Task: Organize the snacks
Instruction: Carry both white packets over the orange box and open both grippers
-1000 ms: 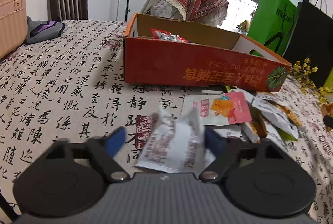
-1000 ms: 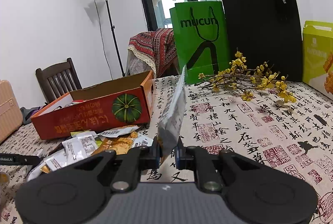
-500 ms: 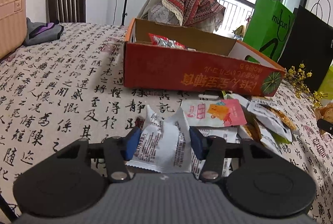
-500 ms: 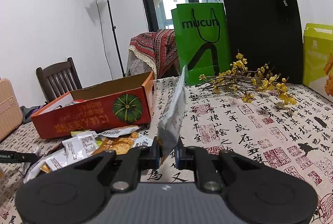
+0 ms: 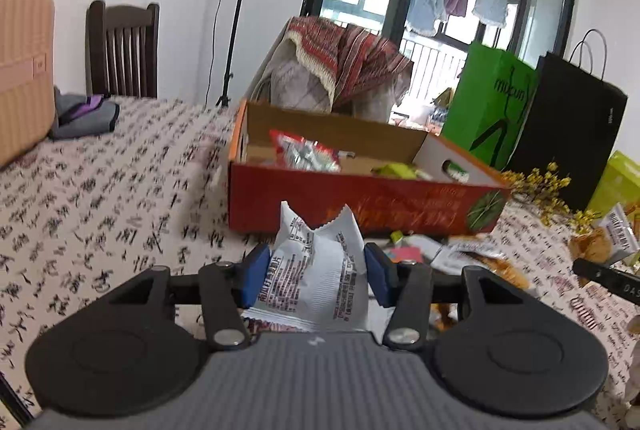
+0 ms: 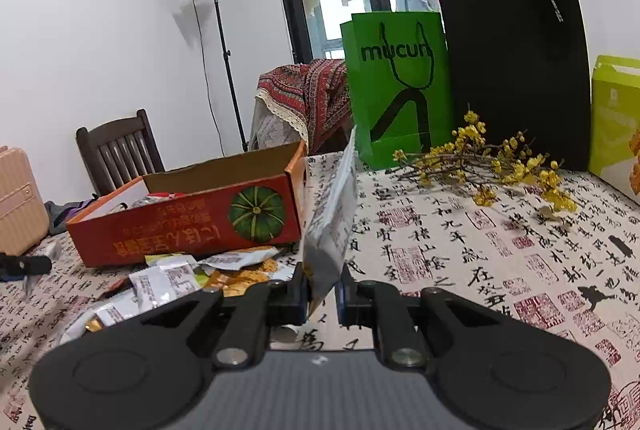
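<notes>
Two wrist views differ. Only the left one looks into the open red cardboard box (image 5: pixel 360 198), where a red-and-silver wrapper (image 5: pixel 306 154) lies; the left gripper (image 5: pixel 312 272) clamps a white printed snack packet (image 5: pixel 316 270) between its blue pads, raised before the box. Only the right one shows loose packets (image 6: pixel 176 278) piled on the calligraphy-print tablecloth (image 6: pixel 460 238); the right gripper (image 6: pixel 322 294) pinches a grey-white foil sachet (image 6: pixel 332 218) edge-on.
</notes>
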`<state>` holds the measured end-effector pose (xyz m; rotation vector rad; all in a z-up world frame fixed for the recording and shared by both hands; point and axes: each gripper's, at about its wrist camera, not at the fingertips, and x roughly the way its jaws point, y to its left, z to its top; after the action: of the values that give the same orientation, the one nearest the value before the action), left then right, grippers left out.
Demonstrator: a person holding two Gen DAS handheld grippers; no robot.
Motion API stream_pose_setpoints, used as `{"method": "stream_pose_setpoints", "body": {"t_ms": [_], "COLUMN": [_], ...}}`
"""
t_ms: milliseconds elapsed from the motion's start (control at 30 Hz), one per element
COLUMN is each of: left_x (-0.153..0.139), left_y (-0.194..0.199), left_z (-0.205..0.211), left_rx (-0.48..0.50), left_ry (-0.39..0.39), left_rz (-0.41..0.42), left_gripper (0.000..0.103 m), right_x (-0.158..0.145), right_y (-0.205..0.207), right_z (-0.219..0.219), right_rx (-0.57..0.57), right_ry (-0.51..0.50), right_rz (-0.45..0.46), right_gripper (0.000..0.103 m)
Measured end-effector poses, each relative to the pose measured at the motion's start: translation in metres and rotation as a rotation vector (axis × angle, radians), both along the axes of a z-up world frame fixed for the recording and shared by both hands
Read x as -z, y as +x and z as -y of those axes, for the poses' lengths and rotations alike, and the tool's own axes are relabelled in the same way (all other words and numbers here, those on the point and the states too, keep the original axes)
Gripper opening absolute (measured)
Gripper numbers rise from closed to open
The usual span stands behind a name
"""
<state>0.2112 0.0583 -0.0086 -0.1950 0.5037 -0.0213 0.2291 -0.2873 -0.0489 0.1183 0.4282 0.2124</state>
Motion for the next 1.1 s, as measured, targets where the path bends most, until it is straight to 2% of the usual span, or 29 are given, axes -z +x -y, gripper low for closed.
{"method": "stream_pose_setpoints", "body": {"t_ms": [267,467,700,1100], "left_x": [-0.031,-0.052,-0.066,-0.074], "left_y": [-0.007,0.004,0.038,0.118], "left_z": [0.013,0.018,0.023,0.029], "left_rx": [0.013,0.013,0.004,-0.036], "left_ry": [0.014,0.015,0.021,0.038], "left_rz": [0.043,0.064,0.064,0.034], "left_gripper": [0.052,0.052,0.052,0.052], "right_x": [-0.025,-0.049,-0.065,-0.074], "right_y": [-0.004,0.004,0.033,0.108], "right_z": [-0.008,-0.025,-0.05,-0.099], "right_rx": [-0.023,-0.054,-0.081,-0.114], "right_ry": [0.015,0.012,0.009,-0.023], "right_rz": [0.032,0.063,0.072,0.055], "right_gripper": [0.013,0.013,0.013,0.013]}}
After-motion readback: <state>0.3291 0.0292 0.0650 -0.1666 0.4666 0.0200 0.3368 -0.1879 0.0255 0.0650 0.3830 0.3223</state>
